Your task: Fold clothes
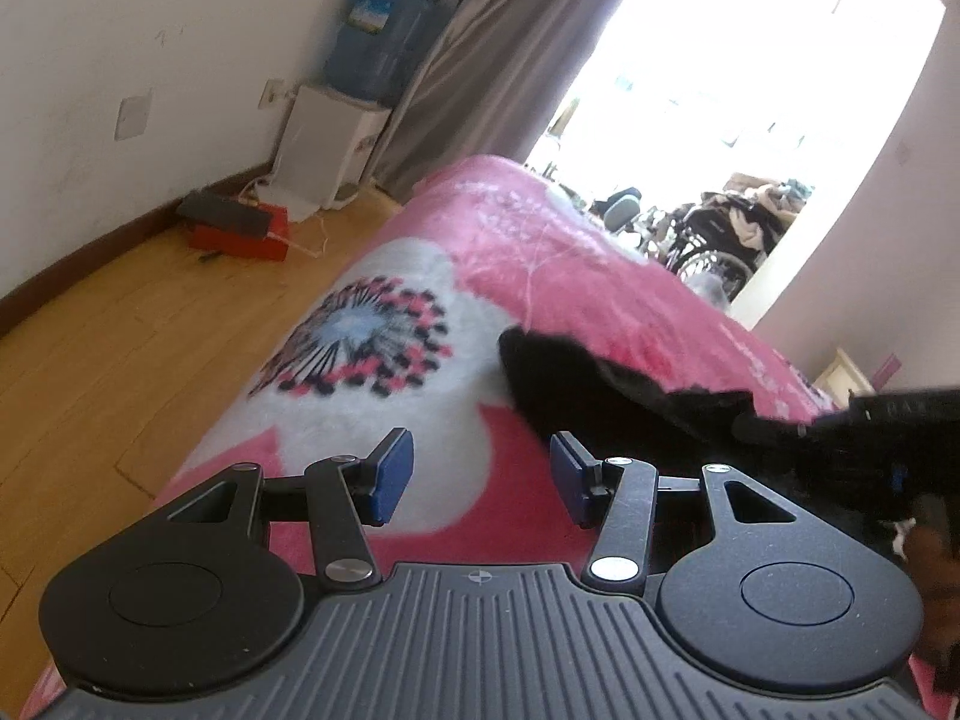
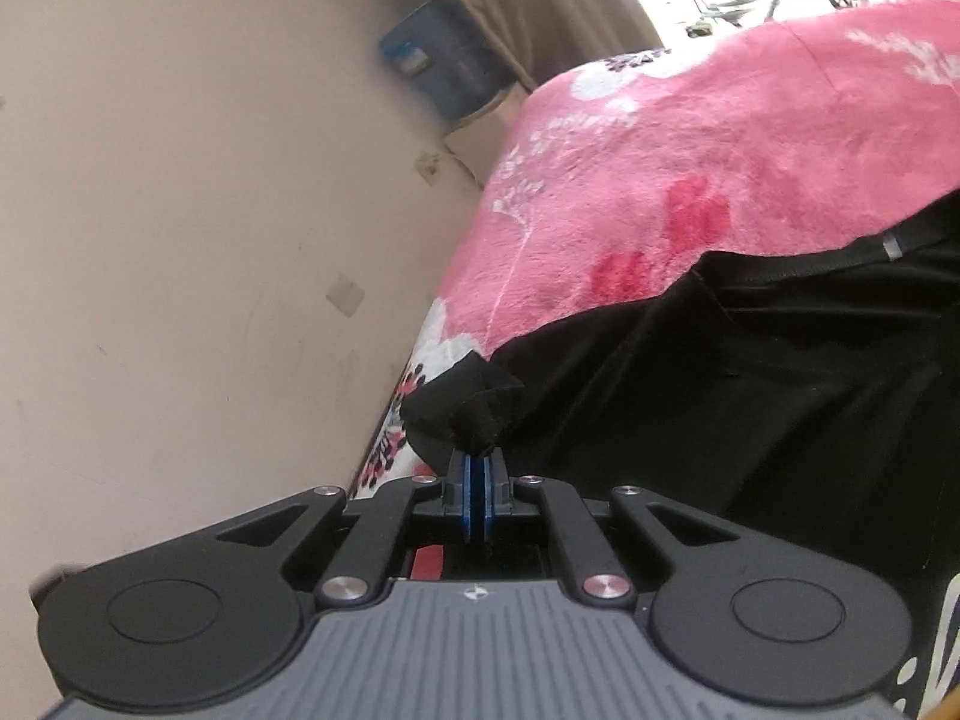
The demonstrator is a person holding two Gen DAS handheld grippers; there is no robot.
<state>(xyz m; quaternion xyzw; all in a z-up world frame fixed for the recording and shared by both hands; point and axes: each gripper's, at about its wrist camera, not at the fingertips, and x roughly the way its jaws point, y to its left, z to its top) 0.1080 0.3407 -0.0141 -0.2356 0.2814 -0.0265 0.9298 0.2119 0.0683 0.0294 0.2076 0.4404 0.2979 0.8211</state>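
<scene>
A black garment (image 2: 750, 396) lies on a pink flowered blanket (image 2: 690, 168) covering a bed. My right gripper (image 2: 478, 462) is shut on a bunched corner of the black garment (image 2: 474, 408), lifted a little off the blanket. In the left wrist view the same black garment (image 1: 600, 390) lies ahead and to the right. My left gripper (image 1: 483, 468) is open above the blanket (image 1: 540, 252), with nothing between its blue pads (image 1: 393, 468). The right gripper's dark body (image 1: 870, 426) reaches in from the right edge.
A wooden floor (image 1: 150, 324) runs left of the bed. A water dispenser (image 1: 336, 144) with a blue bottle stands by the wall beside a grey curtain (image 1: 480, 48). A red box (image 1: 240, 234) lies on the floor. Wheelchairs (image 1: 714, 234) stand beyond the bright doorway.
</scene>
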